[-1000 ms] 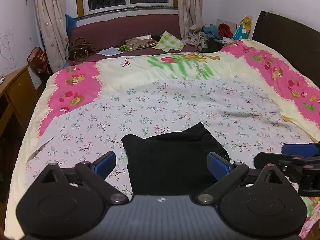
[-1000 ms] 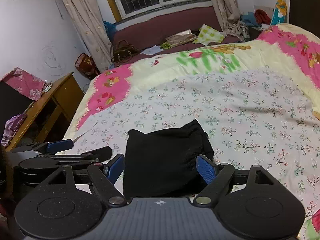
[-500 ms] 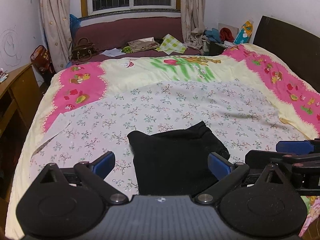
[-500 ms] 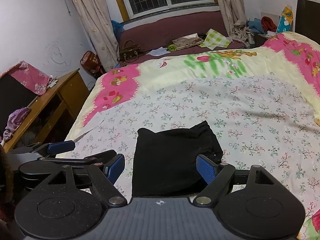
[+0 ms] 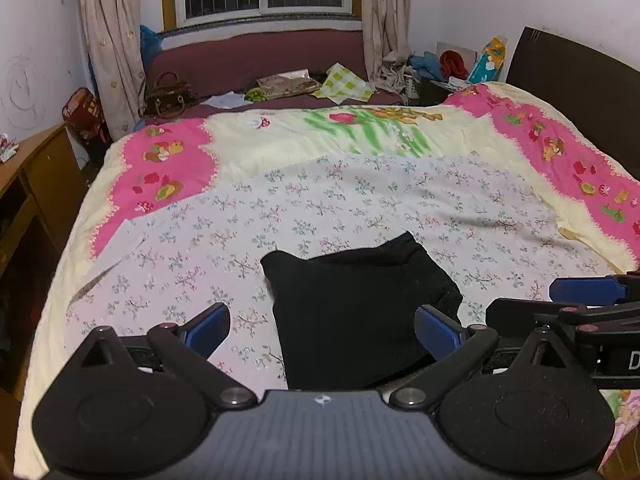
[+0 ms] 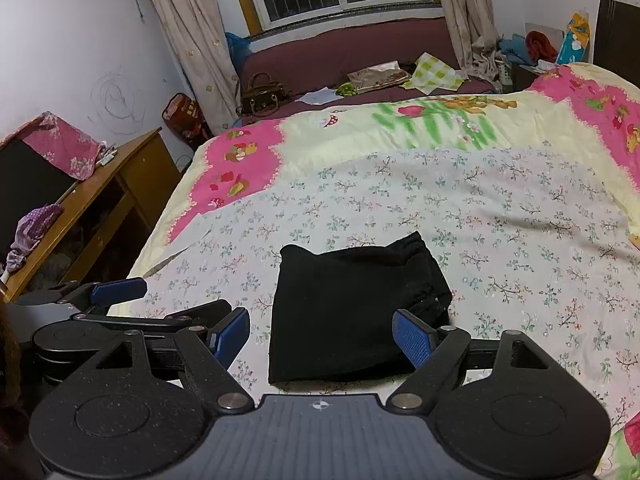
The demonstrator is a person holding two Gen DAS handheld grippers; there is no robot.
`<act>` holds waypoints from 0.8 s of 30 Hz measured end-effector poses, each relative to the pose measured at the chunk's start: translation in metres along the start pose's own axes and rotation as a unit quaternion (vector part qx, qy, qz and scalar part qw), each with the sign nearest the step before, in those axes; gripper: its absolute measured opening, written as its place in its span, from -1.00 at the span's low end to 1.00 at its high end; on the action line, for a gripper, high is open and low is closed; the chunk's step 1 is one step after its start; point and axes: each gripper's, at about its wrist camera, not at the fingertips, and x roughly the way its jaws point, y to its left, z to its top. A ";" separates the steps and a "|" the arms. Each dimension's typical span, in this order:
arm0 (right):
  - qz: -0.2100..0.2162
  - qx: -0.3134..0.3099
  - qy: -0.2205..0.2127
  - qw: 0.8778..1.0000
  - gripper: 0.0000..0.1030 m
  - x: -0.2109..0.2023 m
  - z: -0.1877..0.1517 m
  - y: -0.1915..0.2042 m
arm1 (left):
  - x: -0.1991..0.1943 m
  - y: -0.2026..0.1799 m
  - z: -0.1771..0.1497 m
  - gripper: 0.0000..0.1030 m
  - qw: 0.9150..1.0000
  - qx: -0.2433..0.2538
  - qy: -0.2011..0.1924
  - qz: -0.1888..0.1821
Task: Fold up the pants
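The black pants (image 5: 356, 300) lie folded into a compact rectangle on the flowered sheet (image 5: 360, 200), near the bed's front edge. In the right wrist view the same black pants (image 6: 352, 304) sit just ahead of the fingers. My left gripper (image 5: 324, 326) is open, hovering short of the bundle with nothing between its blue pads. My right gripper (image 6: 322, 336) is open too and holds nothing. Each gripper shows at the edge of the other's view: the right gripper (image 5: 588, 300) at the right, the left gripper (image 6: 120, 300) at the left.
A wooden desk (image 6: 92, 208) stands left of the bed with a dark screen under a pink cloth (image 6: 64, 148). Behind the bed a maroon bench (image 5: 260, 64) carries a brown handbag (image 5: 164, 94) and papers. A dark headboard (image 5: 580, 88) rises at the right.
Both grippers have drawn back from the folded pants, which now sit further ahead in both views. Both stay open.
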 end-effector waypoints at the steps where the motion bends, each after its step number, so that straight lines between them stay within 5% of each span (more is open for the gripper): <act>1: -0.001 -0.001 0.001 1.000 0.29 0.000 0.000 0.001 | 0.001 0.002 -0.001 1.00 1.000 -0.002 0.001 -0.005; 24: -0.002 -0.001 0.003 1.000 0.30 -0.006 -0.005 0.007 | -0.006 0.004 -0.006 1.00 1.000 0.006 -0.015 -0.005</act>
